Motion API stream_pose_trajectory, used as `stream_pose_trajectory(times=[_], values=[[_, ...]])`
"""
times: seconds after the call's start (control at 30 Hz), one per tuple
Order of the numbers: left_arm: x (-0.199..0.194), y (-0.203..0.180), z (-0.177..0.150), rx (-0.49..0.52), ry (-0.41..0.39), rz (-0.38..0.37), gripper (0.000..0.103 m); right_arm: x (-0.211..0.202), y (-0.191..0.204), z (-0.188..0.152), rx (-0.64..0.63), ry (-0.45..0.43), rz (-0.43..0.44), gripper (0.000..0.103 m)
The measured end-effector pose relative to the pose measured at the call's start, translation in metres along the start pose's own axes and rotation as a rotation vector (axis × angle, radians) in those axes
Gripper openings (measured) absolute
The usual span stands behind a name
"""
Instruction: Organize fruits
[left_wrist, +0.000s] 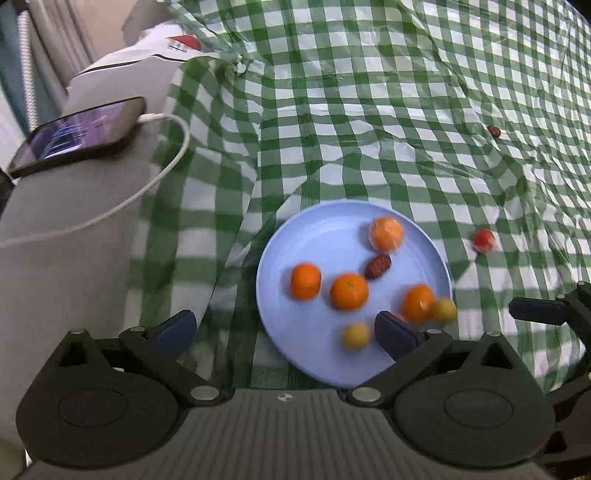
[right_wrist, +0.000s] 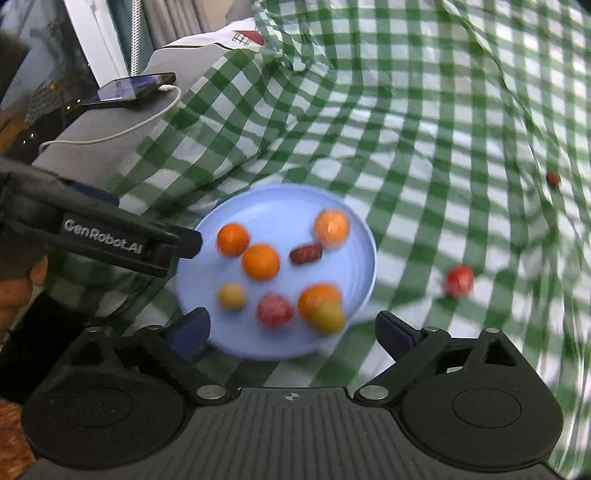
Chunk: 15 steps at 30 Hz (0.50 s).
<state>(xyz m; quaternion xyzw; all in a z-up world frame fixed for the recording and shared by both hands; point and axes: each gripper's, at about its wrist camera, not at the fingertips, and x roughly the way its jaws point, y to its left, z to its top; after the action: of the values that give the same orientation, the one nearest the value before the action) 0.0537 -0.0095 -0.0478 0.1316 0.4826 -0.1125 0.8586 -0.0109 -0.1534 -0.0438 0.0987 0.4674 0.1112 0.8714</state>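
A light blue plate (left_wrist: 314, 240) (right_wrist: 280, 210) lies on the green checked cloth. It holds several oranges (left_wrist: 349, 291) (right_wrist: 260, 261), a brown date (left_wrist: 377, 266) (right_wrist: 306, 254), two small yellow fruits (left_wrist: 356, 335) (right_wrist: 231, 296) and a red fruit (right_wrist: 274, 309). A red tomato (left_wrist: 484, 240) (right_wrist: 460, 280) sits on the cloth right of the plate. My left gripper (left_wrist: 286, 332) hovers open over the plate's near left part. My right gripper (right_wrist: 293, 332) is open above the plate's near edge. Neither gripper's pads press on anything.
A second date (left_wrist: 493, 130) (right_wrist: 553, 178) lies far right on the cloth. A phone (left_wrist: 81, 129) (right_wrist: 136, 86) with a white charging cable (left_wrist: 162, 170) rests on a grey surface at the left. The cloth is wrinkled and hangs over the left edge. A hand (right_wrist: 22, 288) holds the left gripper.
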Motion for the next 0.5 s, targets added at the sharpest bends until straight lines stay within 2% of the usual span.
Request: stream_pose_trajectory(times=[0.27, 0.5], values=[[-0.045, -0.006, -0.035, -0.024, -0.038, 0.01, 0.103, -0.05, 0.011, -0.016, -0.014, -0.094, -0.061, 0.1], [-0.073, -0.016, -0.05, -0.012, -0.082, 0.019, 0.103, -0.081, 0.014, -0.037, -0.018, -0.155, -0.098, 0.1]])
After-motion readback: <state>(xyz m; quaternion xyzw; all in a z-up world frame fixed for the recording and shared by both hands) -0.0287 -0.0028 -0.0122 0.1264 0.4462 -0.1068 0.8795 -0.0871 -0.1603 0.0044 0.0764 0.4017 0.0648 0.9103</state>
